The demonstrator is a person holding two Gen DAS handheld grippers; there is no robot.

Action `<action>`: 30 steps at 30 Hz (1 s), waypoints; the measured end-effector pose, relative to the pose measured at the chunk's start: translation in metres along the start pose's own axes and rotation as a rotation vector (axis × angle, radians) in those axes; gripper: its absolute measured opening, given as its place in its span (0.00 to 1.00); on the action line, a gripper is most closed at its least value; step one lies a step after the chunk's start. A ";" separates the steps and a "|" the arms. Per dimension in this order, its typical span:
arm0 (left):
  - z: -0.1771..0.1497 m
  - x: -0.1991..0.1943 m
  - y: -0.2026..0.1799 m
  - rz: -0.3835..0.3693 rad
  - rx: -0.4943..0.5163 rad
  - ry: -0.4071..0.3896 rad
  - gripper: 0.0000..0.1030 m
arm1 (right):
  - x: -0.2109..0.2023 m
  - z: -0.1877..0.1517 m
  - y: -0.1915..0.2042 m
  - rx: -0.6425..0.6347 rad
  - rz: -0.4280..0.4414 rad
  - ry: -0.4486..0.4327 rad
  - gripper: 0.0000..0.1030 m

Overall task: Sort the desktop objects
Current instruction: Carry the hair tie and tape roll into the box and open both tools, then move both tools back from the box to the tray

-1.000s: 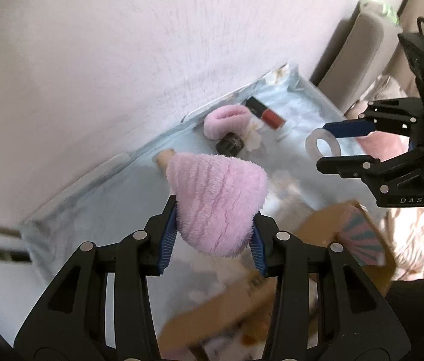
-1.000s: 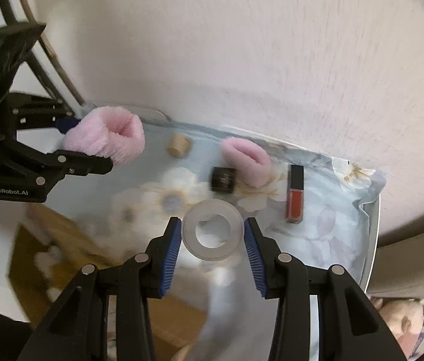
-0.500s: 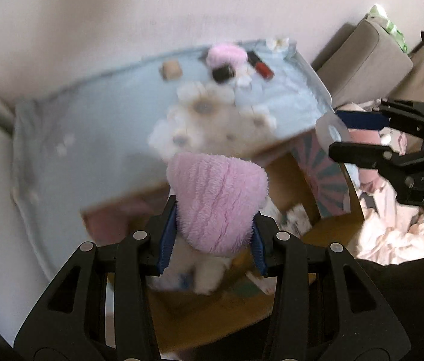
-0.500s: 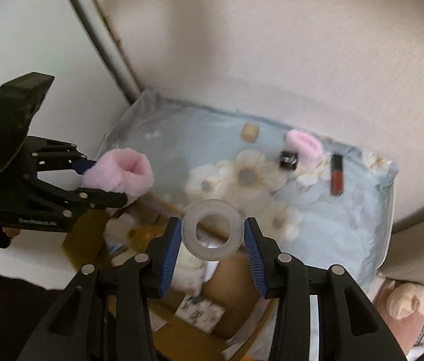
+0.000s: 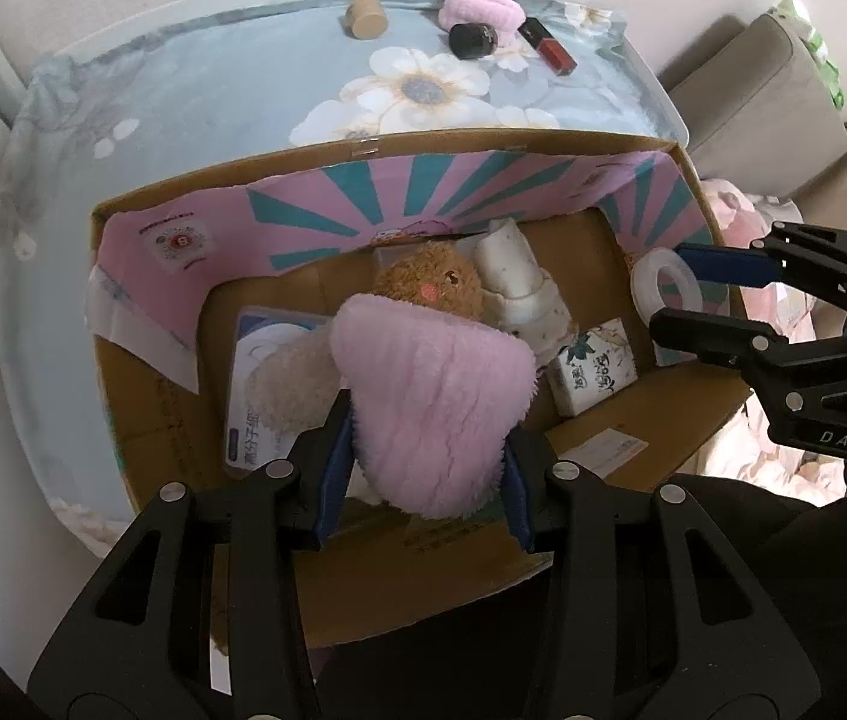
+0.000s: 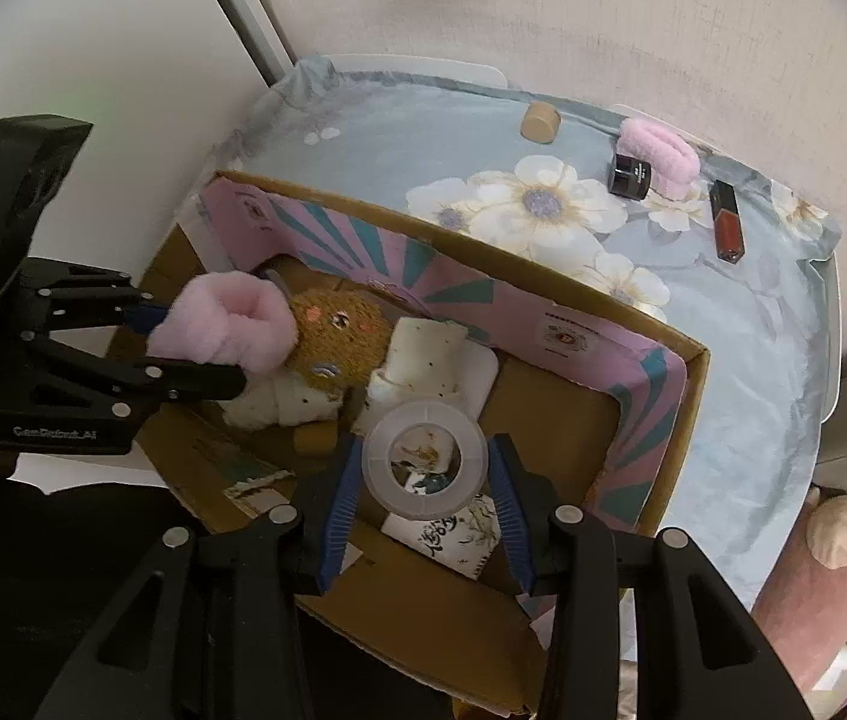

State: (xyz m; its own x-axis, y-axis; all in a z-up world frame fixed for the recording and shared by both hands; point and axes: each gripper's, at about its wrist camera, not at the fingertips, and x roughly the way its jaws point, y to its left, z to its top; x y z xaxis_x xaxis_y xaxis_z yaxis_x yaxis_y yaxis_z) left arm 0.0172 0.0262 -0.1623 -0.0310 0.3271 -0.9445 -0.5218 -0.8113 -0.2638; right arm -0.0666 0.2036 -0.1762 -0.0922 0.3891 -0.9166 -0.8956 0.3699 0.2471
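My left gripper (image 5: 423, 480) is shut on a fluffy pink scrunchie (image 5: 435, 402) and holds it above the open cardboard box (image 5: 399, 576); it also shows in the right wrist view (image 6: 225, 324). My right gripper (image 6: 423, 483) is shut on a clear tape roll (image 6: 426, 459), held over the box's right part; the roll also shows in the left wrist view (image 5: 663, 294). On the floral cloth (image 5: 195, 96) lie a second pink scrunchie (image 5: 483, 6), a black jar (image 5: 471, 39), a red lip gloss (image 5: 546, 47) and a wooden cylinder (image 5: 366, 17).
The box holds a brown plush toy (image 5: 429, 288), a white speckled item (image 5: 513, 276), a tissue pack (image 5: 591, 372) and a flat white package (image 5: 261, 384). A wall runs behind the table. A beige sofa (image 5: 753, 96) and a pink plush (image 6: 831, 588) stand to the right.
Both grippers have pulled back from over the cloth and now hang above the open box, still holding the scrunchie and the tape roll.
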 end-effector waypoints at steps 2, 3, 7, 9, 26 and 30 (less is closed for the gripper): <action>0.000 -0.001 -0.001 0.006 0.000 -0.004 0.38 | -0.001 0.000 0.001 -0.004 -0.001 -0.003 0.38; -0.001 -0.001 -0.001 0.007 -0.005 -0.003 0.38 | -0.002 0.000 0.001 -0.004 -0.001 -0.006 0.38; -0.004 0.002 -0.002 0.012 -0.001 0.007 0.38 | -0.003 -0.003 0.004 0.002 0.006 -0.013 0.38; -0.005 0.003 -0.001 0.008 -0.007 0.013 0.38 | -0.001 -0.005 0.005 0.011 0.015 -0.007 0.38; -0.006 0.004 0.001 0.010 -0.043 0.043 1.00 | 0.008 -0.011 0.001 0.042 -0.023 0.032 0.79; -0.006 0.003 0.001 0.020 -0.038 0.049 1.00 | 0.006 -0.009 0.002 0.041 -0.023 0.025 0.79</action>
State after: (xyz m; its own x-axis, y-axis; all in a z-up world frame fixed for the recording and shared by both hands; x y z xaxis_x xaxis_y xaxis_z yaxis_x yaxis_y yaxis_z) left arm 0.0216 0.0235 -0.1662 0.0014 0.2876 -0.9578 -0.4886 -0.8354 -0.2516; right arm -0.0731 0.1988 -0.1842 -0.0830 0.3595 -0.9294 -0.8792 0.4128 0.2381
